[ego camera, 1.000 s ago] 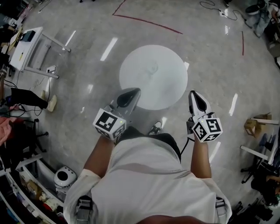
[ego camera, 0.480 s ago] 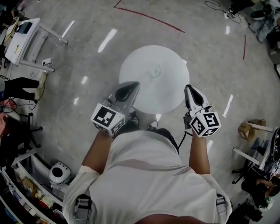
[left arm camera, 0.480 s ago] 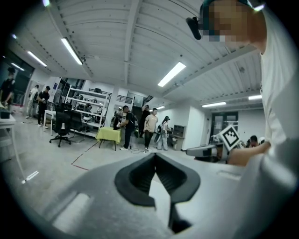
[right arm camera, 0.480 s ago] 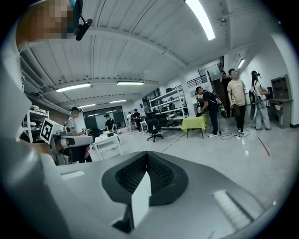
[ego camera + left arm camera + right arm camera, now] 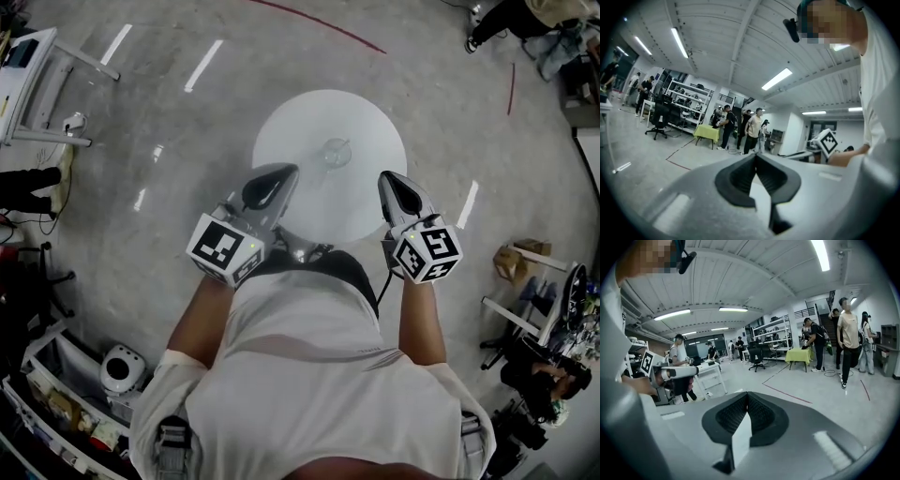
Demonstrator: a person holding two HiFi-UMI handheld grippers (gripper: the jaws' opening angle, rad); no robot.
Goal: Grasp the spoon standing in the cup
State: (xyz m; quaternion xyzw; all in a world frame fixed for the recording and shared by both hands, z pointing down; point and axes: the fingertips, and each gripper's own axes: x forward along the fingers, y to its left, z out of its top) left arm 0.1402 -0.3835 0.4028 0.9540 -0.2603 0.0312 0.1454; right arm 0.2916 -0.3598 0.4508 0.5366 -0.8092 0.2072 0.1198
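A clear glass cup [image 5: 335,152] stands near the middle of the round white table [image 5: 366,117]; a thin spoon seems to stand in it, too small to make out. My left gripper [image 5: 283,174] hovers over the table's near left edge, shut and holding nothing. At the near right edge my right gripper [image 5: 385,179] is likewise shut and holding nothing. Both point toward the cup and stay short of it. In the left gripper view the left gripper [image 5: 755,157] has its tips together, and so does the right gripper [image 5: 747,395] in its own view. Neither of those views shows the cup.
A red line [image 5: 319,23] crosses the grey floor beyond the table. A white desk [image 5: 23,56] stands far left, a cardboard box [image 5: 514,261] at the right, and a white round device [image 5: 120,367] at lower left. People [image 5: 752,130] stand near a green table [image 5: 799,354].
The person has stepped closer to the table. Both grippers have moved forward from the floor in front of it to over its near edge. Their jaws stayed shut.
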